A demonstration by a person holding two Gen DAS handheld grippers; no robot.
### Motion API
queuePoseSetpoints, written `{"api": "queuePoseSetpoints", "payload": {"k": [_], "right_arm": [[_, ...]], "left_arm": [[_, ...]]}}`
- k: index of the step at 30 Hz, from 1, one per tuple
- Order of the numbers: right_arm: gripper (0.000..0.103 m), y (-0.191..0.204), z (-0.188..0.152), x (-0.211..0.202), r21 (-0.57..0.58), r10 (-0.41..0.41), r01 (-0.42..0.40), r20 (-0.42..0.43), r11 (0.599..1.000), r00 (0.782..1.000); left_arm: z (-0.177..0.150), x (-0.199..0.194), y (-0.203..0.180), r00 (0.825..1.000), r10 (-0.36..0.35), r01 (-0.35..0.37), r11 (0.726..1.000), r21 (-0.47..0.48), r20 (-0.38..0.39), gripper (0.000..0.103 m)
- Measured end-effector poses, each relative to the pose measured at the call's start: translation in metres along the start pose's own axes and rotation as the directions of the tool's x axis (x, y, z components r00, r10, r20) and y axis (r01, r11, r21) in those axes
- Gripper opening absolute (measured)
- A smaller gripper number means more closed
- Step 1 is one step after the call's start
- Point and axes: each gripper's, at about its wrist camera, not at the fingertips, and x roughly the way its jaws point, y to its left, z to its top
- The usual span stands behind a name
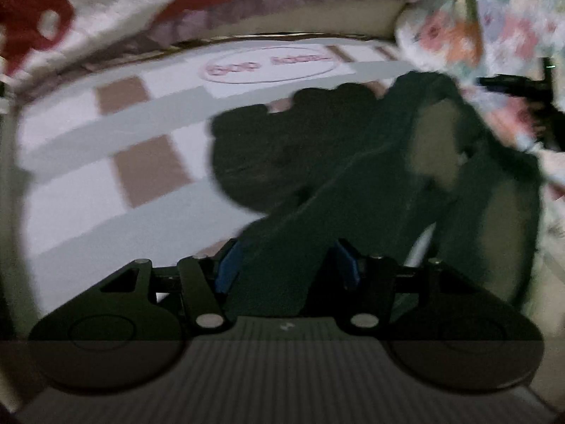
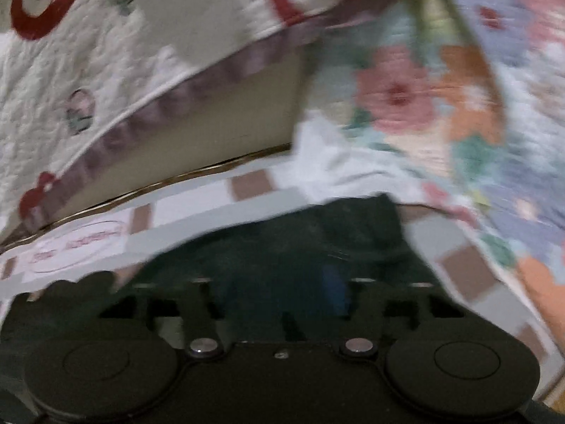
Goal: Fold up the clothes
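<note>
Fold: early, garment (image 1: 353,183) bunched, unfolded, mid-bed (image 1: 88,183) | left gripper (image 1: 286,265) clamped on its cloth | right gripper (image 2: 279,300) over garment, grip unclear | all folds remained

The left gripper (image 1: 286,265) clamped a fold of the dark green garment (image 1: 353,162), which trailed across the checked sheet (image 1: 106,176).
</note>
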Motion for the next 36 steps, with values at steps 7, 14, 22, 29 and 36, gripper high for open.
{"api": "queuePoseSetpoints", "payload": {"k": [7, 14, 22, 29, 36], "right_arm": [[0.068, 0.054, 0.059, 0.084, 0.080, -0.032, 0.059, -0.304, 0.995, 0.952], [0.077, 0.068, 0.066, 0.153, 0.125, -0.146, 0.209, -0.387, 0.970, 0.910], [0.096, 0.088, 0.055, 0.189, -0.104, -0.363, 0.351, -0.392, 0.931, 0.845], [0.034, 0.082, 0.042, 0.134, -0.192, -0.318, 0.272, -0.279, 0.943, 0.906], [0.008, 0.057, 0.005, 0.031, -0.204, -0.191, 0.168, -0.101, 0.964, 0.976]], "left_arm": [[0.013, 0.040, -0.005, 0.997, -0.015, 0.012, 0.999, -0.036, -0.077, 0.066], [0.007, 0.047, -0.007, 0.992, -0.029, 0.024, 0.999, -0.045, -0.123, 0.037], [-0.005, 0.015, -0.052, 0.998, -0.037, 0.044, 0.986, 0.163, -0.048, 0.005], [-0.021, -0.012, -0.087, 0.993, -0.117, 0.121, 0.968, 0.218, -0.034, 0.005], [-0.037, -0.018, -0.105, 0.990, -0.129, 0.140, 0.951, 0.274, -0.058, 0.005]]}}
